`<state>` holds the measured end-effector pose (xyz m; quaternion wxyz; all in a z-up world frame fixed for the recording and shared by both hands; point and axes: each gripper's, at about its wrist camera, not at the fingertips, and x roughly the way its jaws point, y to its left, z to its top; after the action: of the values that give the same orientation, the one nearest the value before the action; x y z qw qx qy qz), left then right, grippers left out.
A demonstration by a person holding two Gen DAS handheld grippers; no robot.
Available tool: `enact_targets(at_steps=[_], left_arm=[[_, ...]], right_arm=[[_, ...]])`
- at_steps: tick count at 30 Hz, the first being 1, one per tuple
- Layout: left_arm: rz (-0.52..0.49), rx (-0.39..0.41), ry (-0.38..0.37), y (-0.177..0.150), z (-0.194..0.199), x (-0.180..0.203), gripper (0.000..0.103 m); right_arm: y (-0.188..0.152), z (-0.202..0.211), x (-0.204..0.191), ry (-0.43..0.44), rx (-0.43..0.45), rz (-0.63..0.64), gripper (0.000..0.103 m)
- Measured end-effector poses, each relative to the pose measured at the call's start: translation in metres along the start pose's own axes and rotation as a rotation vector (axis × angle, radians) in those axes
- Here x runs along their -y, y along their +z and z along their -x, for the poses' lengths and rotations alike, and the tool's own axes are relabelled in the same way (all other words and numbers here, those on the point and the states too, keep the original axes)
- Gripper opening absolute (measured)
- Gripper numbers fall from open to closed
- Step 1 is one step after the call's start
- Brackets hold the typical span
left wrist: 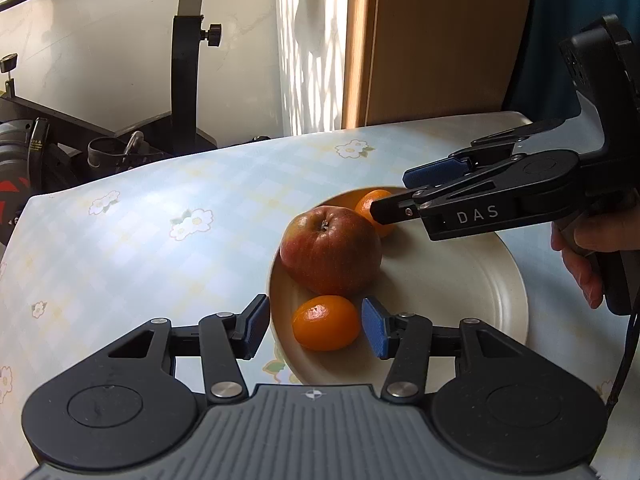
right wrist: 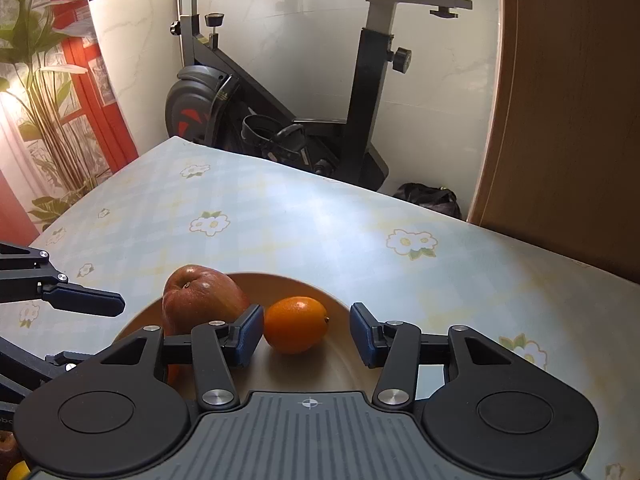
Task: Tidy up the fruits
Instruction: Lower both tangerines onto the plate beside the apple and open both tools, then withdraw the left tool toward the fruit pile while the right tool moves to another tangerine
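Observation:
A cream plate point(left wrist: 500, 280) on the flowered tablecloth holds a red apple point(left wrist: 330, 250) and two oranges. My left gripper point(left wrist: 316, 330) is open around the near orange point(left wrist: 326, 322): the right pad is close to it and the left pad stands clear. In the right wrist view my right gripper point(right wrist: 306, 336) is open around the other orange point(right wrist: 296, 324), whose left side is at the left pad while the right pad stands apart. The apple point(right wrist: 204, 296) lies just left of it on the plate point(right wrist: 344, 364). In the left wrist view the right gripper point(left wrist: 390, 194) reaches over that far orange point(left wrist: 370, 206).
An exercise bike point(right wrist: 280, 92) stands beyond the table's far edge, with a wooden panel point(left wrist: 440, 40) at the right. A person's hand point(left wrist: 580, 256) holds the right gripper's handle. One finger of the left gripper point(right wrist: 84, 299) shows at the left. More fruit point(right wrist: 8, 446) sits at the bottom left corner.

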<state>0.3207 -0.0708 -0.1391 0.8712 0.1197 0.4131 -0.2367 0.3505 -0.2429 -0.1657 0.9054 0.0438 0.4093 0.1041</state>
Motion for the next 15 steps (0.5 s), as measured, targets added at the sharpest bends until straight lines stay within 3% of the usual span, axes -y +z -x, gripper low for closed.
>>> enact_targets(at_steps=[15], left_arm=[[0.046,0.111,0.012,-0.02,0.083,-0.007,0.053]], right_arm=[[-0.03,0.088,-0.025,-0.003,0.151,-0.095,0.045]])
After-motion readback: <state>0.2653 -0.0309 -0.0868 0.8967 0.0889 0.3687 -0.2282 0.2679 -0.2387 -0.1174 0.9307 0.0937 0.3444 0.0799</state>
